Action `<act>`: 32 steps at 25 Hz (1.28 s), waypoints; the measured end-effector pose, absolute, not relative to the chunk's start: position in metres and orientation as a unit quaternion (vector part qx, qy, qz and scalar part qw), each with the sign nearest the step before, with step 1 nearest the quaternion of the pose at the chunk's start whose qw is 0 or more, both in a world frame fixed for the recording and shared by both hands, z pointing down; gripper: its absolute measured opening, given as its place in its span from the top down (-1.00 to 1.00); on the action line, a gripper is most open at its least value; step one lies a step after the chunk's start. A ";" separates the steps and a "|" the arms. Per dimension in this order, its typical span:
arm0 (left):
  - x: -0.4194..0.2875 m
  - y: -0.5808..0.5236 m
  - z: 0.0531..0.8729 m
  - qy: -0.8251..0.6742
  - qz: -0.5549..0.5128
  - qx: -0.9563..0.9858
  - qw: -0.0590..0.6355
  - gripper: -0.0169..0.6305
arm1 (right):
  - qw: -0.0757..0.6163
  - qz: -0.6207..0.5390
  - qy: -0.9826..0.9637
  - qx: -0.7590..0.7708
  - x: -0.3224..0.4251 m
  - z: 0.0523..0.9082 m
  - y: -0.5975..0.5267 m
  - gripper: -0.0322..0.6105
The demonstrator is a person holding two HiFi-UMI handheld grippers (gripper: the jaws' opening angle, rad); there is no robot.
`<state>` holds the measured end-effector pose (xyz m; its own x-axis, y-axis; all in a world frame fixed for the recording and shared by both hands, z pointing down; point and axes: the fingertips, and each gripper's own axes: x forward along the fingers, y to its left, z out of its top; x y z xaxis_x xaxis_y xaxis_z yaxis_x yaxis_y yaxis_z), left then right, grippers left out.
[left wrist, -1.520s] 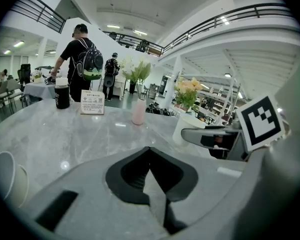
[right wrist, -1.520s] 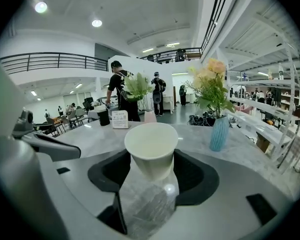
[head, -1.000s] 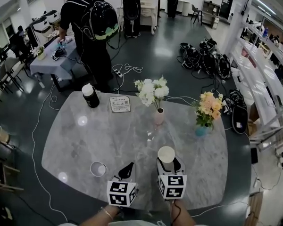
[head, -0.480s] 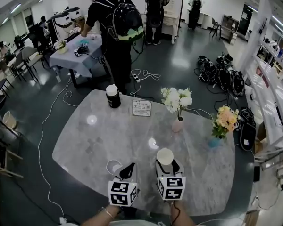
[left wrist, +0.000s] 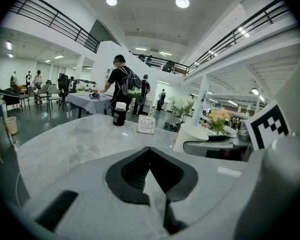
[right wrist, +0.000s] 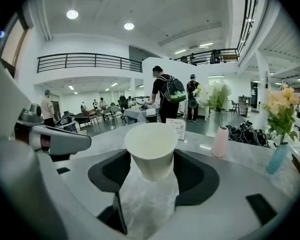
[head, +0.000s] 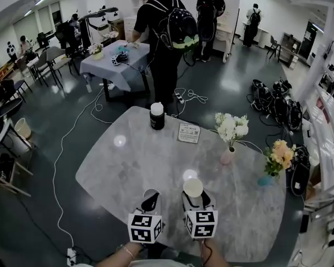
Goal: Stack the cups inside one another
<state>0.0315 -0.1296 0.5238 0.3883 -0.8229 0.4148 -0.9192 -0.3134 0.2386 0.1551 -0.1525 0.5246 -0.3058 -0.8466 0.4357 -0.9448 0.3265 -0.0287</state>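
A white paper cup (head: 193, 187) stands upright between the jaws of my right gripper (head: 193, 197), which is shut on it above the marble table (head: 117, 160). In the right gripper view the cup (right wrist: 151, 149) fills the middle, and the right gripper (right wrist: 151, 160) clamps its lower wall. A second cup (head: 150, 193) sits on the table right at the tip of my left gripper (head: 150, 203), partly hidden by it. In the left gripper view the left gripper (left wrist: 150, 149) has its jaw tips touching and nothing between them. The held cup (left wrist: 194, 136) shows to the right.
At the table's far side stand a black bottle with a white lid (head: 157, 116) and a small card sign (head: 188, 133). A pink vase of white flowers (head: 228, 154) and a blue vase of orange flowers (head: 265, 179) are on the right. People stand beyond the table.
The loose cup lay left of the left gripper before and now sits right at its tip. The head view has shifted. The right gripper still holds its cup.
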 end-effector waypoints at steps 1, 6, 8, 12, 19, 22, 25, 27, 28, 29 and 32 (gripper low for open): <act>0.026 -0.129 0.524 -0.547 0.107 0.800 0.222 0.96 | 0.175 0.140 -0.799 0.558 0.149 0.524 -0.153 0.12; -0.003 -0.126 0.522 -0.570 0.101 0.784 0.224 0.96 | 0.178 0.137 -0.817 0.531 0.116 0.523 -0.156 0.12; -0.012 -0.123 0.524 -0.581 0.100 0.775 0.227 0.96 | 0.179 0.136 -0.825 0.520 0.105 0.522 -0.155 0.12; -0.030 -0.116 0.526 -0.597 0.099 0.762 0.231 0.96 | 0.181 0.133 -0.838 0.498 0.083 0.521 -0.154 0.12; -0.057 -0.108 0.533 -0.618 0.094 0.744 0.236 0.96 | 0.187 0.129 -0.855 0.466 0.048 0.526 -0.149 0.12; -0.065 -0.106 0.534 -0.624 0.093 0.738 0.238 0.96 | 0.187 0.128 -0.861 0.455 0.037 0.525 -0.147 0.12; -0.072 -0.104 0.534 -0.630 0.088 0.733 0.240 0.96 | 0.188 0.127 -0.866 0.445 0.028 0.525 -0.142 0.12; -0.075 -0.103 0.534 -0.634 0.086 0.729 0.241 0.96 | 0.190 0.127 -0.869 0.439 0.024 0.526 -0.138 0.12; -0.076 -0.102 0.534 -0.636 0.085 0.728 0.242 0.96 | 0.191 0.127 -0.870 0.436 0.023 0.527 -0.136 0.12; -0.078 -0.102 0.535 -0.637 0.085 0.726 0.243 0.96 | 0.192 0.127 -0.871 0.433 0.021 0.528 -0.134 0.12; -0.081 -0.098 0.542 -0.640 0.085 0.722 0.249 0.96 | 0.198 0.131 -0.874 0.424 0.017 0.535 -0.127 0.12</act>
<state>-0.0814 -0.0977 0.5415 0.1668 -0.8815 0.4417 -0.9665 -0.0577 0.2500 0.0167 -0.1271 0.5351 -0.5612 -0.6900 0.4572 -0.7936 0.6054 -0.0605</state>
